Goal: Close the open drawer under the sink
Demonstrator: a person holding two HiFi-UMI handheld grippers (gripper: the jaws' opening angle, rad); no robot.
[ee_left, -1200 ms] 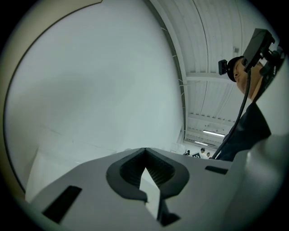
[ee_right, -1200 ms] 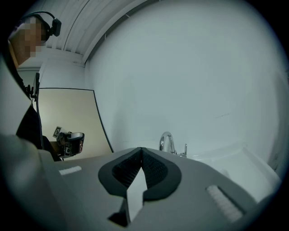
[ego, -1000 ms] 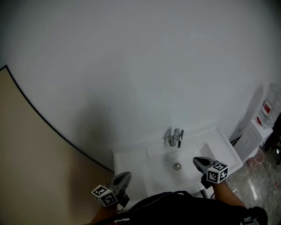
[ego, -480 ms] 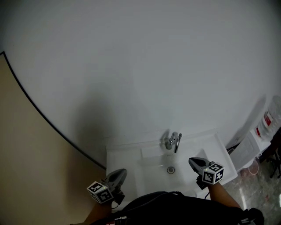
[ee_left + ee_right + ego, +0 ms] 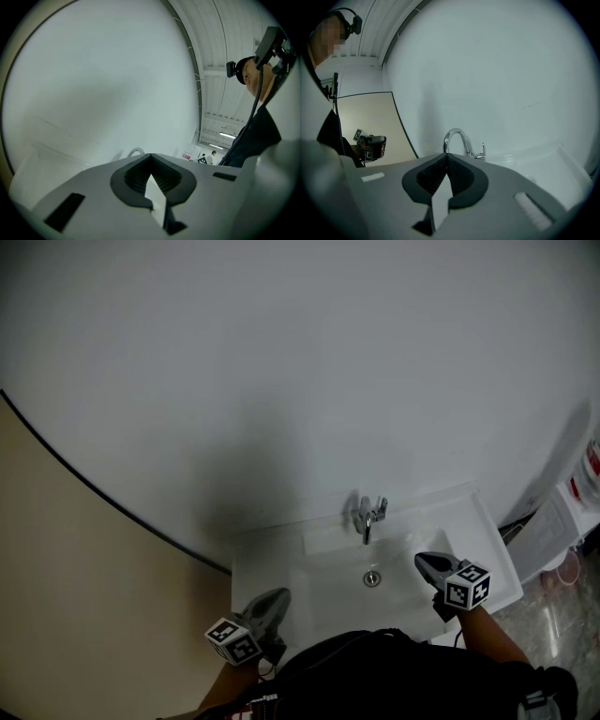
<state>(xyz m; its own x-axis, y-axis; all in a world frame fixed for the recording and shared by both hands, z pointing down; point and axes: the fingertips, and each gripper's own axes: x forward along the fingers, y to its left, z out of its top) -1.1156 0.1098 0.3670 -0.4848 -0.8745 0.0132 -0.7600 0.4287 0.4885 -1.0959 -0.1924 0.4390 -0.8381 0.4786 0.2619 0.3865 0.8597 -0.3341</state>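
The white sink (image 5: pixel 272 554) with its chrome faucet (image 5: pixel 367 518) and drain (image 5: pixel 372 578) lies below me against a white wall. No drawer shows in any view; my dark-clothed body hides the space under the sink's front edge. My left gripper (image 5: pixel 277 596) hovers at the sink's front left corner, shut and holding nothing (image 5: pixel 150 155). Over the right side of the basin, my right gripper (image 5: pixel 424 561) is also shut and holds nothing. In the right gripper view (image 5: pixel 447 154) it looks past the faucet (image 5: pixel 457 138) toward the left gripper (image 5: pixel 371 146).
A white cabinet or appliance (image 5: pixel 553 521) stands right of the sink on a speckled floor (image 5: pixel 562 634). A beige wall panel (image 5: pixel 75 596) with a dark curved border fills the left.
The head view has shifted, with the sink sitting higher in the picture. The left gripper has edged right toward the sink's front left corner. Both grippers stay shut.
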